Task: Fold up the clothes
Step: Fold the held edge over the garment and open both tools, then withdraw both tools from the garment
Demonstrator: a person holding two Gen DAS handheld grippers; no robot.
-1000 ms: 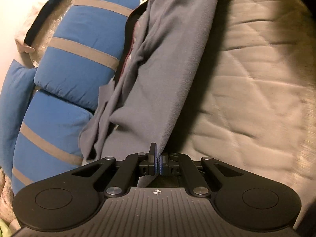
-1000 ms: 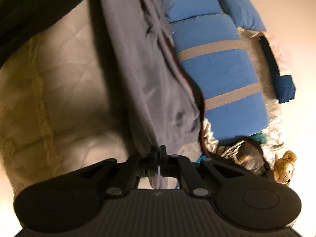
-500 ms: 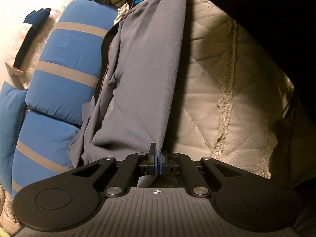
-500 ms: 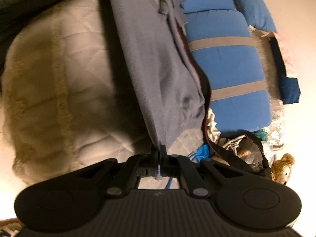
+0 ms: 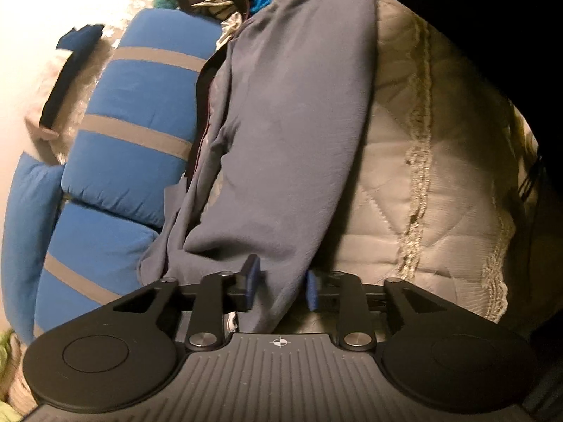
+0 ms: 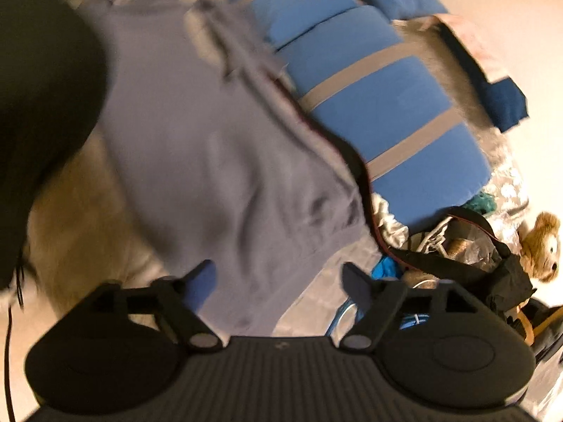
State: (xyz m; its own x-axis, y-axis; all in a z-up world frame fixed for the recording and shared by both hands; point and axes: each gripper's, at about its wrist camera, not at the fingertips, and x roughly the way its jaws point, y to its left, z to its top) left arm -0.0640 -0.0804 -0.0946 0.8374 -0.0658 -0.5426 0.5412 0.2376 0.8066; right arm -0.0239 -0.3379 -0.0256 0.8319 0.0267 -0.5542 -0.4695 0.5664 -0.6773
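Observation:
A grey garment (image 5: 292, 112) lies in a long folded strip on the beige quilted bed cover (image 5: 415, 183). It also shows in the right wrist view (image 6: 211, 161), blurred. My left gripper (image 5: 281, 286) is open, its blue pads apart, with one end of the garment lying loose between them. My right gripper (image 6: 278, 281) is open wide at the garment's other end, the cloth resting between and just ahead of its fingers.
A blue pillow with grey stripes (image 5: 140, 116) lies along the garment's far side, also in the right wrist view (image 6: 387, 112). A black strapped bag (image 6: 468, 246), a teddy bear (image 6: 542, 246) and blue cord clutter one end. The bed's lace edge (image 5: 492, 267) is near.
Both grippers were shut on the garment's ends and have opened, letting the garment go onto the bed. The right view has swung and is blurred.

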